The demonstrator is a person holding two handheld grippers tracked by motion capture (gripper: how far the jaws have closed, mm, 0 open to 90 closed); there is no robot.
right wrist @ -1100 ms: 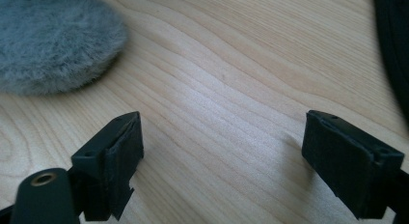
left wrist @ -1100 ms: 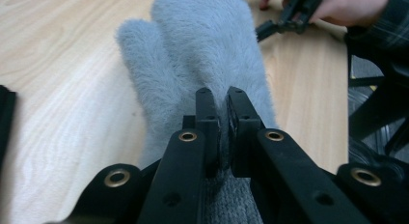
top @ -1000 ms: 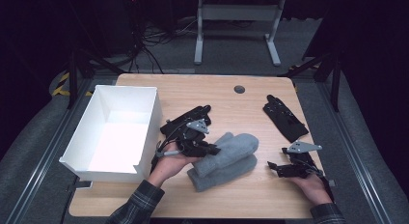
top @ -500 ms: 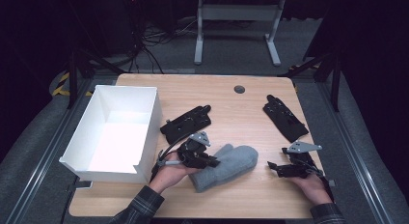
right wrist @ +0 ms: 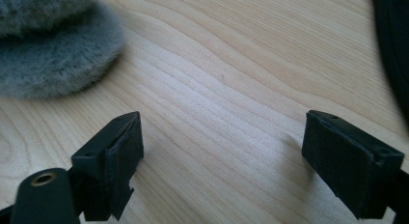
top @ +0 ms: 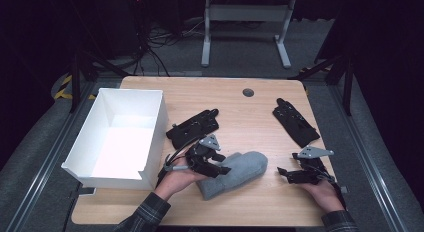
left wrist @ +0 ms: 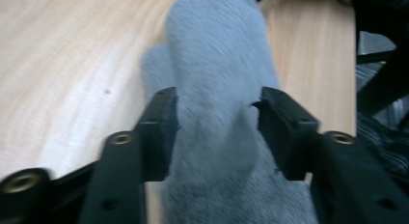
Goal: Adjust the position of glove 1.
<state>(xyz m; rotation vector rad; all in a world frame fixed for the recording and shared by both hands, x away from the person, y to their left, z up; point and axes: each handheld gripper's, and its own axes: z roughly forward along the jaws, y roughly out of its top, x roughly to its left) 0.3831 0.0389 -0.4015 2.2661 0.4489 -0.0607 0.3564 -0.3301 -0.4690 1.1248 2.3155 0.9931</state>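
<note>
A grey fuzzy mitten [top: 240, 171] lies on the wooden table [top: 240, 112] near its front edge. My left gripper [top: 220, 166] sits over the mitten's cuff end. Its jaws have just been opening and stand apart. In the left gripper view the mitten [left wrist: 217, 64] runs between the left gripper [left wrist: 217, 113] jaws, which no longer pinch it. My right gripper [top: 284, 173] rests open to the right of the mitten, over bare wood. In the right gripper view the mitten [right wrist: 48, 50] is at the upper left, away from the right gripper [right wrist: 222, 137].
A white open box [top: 150, 137] stands at the table's left. One black glove [top: 194, 127] lies beside it, another black glove [top: 295, 122] at the right. A round cable hole [top: 248, 92] sits near the far edge.
The left gripper drew the mitten toward the near edge and laid it flat, then its jaws opened off it. The right hand kept still.
</note>
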